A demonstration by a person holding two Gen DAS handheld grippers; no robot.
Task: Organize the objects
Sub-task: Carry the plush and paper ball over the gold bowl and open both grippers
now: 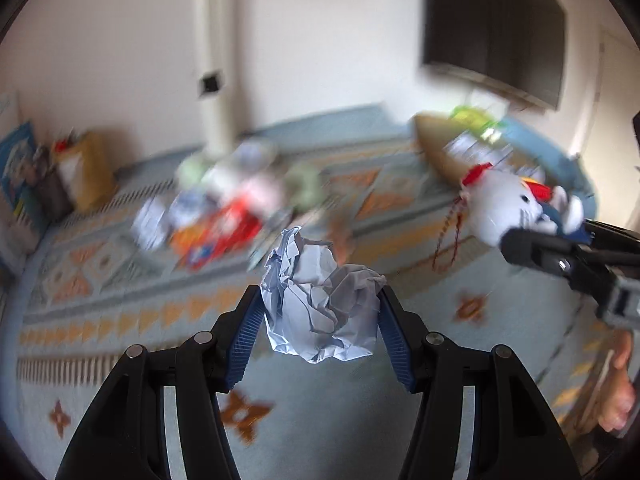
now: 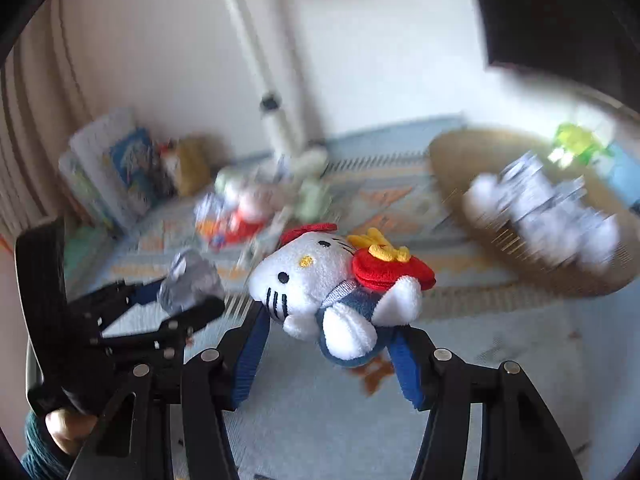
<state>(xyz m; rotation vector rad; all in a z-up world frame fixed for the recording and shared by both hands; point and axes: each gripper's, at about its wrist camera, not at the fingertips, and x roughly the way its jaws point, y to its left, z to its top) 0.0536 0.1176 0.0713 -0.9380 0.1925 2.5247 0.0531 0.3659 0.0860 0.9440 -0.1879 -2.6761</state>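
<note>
My left gripper [image 1: 320, 312] is shut on a crumpled white paper ball [image 1: 320, 300] and holds it above the patterned rug [image 1: 120, 320]. The paper ball also shows in the right wrist view [image 2: 190, 282], with the left gripper [image 2: 176, 300] at the left. My right gripper [image 2: 328, 336] is shut on a white cat plush toy [image 2: 316, 276] with a red bow and blue overalls, held in the air. The plush also shows in the left wrist view [image 1: 508, 204], with the right gripper [image 1: 532, 248] at the far right.
A blurred pile of toys and packets [image 1: 224, 208] lies mid-rug. A woven round basket [image 2: 472, 184] with white and green items sits at the right. Books [image 2: 120, 168] lean against the wall at left. A white lamp pole [image 2: 272, 104] stands behind. A dark screen [image 1: 496, 24] hangs upper right.
</note>
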